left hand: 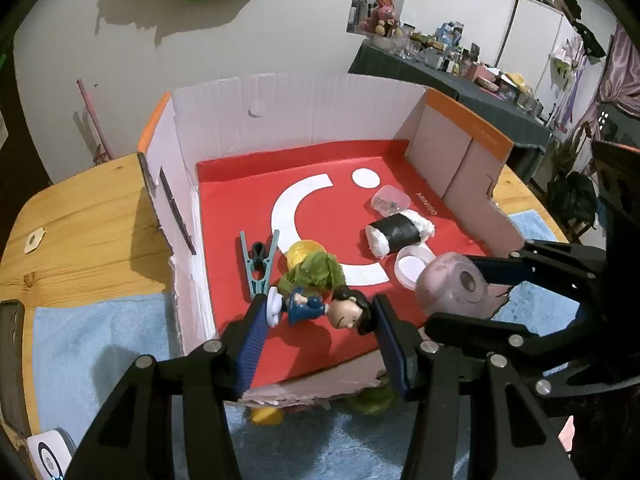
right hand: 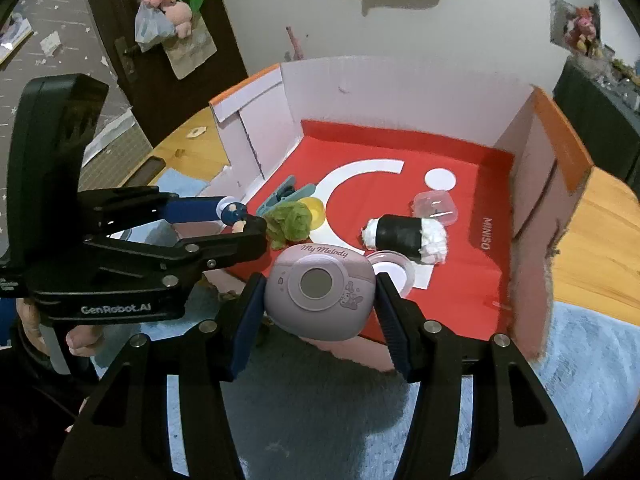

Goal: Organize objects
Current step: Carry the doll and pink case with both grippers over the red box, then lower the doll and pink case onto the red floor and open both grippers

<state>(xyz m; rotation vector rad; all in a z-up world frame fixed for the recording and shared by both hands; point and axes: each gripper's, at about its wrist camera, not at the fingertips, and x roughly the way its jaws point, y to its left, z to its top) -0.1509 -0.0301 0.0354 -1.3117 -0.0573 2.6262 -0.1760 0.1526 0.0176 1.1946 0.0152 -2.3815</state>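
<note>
Pink camera toy (right hand: pixel 320 290), lettering legible only from the right wrist, fills the right tool (right hand: pixel 320 292) (left tool (left hand: pixel 318 312) clamps the figurine (left hand: pixel 320 309)).

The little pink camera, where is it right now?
The pink camera is held between the right gripper's fingers, at the near edge of the red-floored box, just in front of the round white lid.

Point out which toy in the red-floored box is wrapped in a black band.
The toy sushi roll, lying near the clear case: white fluffy ends, black band around its middle. The green lettuce piece has none.
</note>
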